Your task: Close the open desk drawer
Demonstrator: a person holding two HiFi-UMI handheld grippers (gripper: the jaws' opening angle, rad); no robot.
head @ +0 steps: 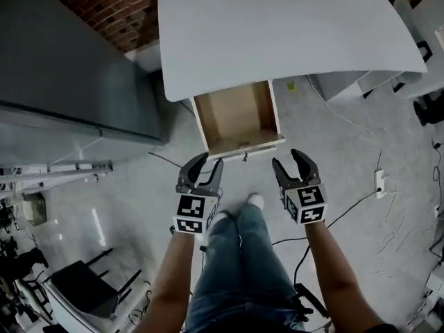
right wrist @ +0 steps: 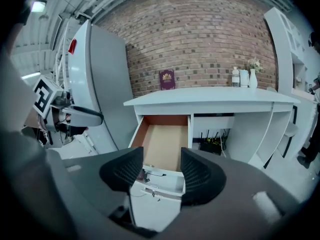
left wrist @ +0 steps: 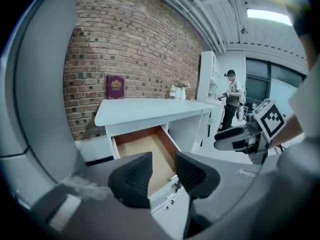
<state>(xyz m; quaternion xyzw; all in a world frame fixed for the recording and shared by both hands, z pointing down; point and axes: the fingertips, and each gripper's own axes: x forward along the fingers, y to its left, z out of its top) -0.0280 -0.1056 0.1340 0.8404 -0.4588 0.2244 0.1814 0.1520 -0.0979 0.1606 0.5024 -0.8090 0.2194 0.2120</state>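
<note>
Open drawer (head: 246, 146) out from under white desk (head: 277, 33), empty, front panel toward the grippers. Just short of that panel: left gripper (head: 207, 164) and right gripper (head: 289, 161), jaws of both parted, nothing held. To close well, likely: meet the panel either side of its middle, push level, straight in and evenly, avoid skewing, ease off near the desk front.
</note>
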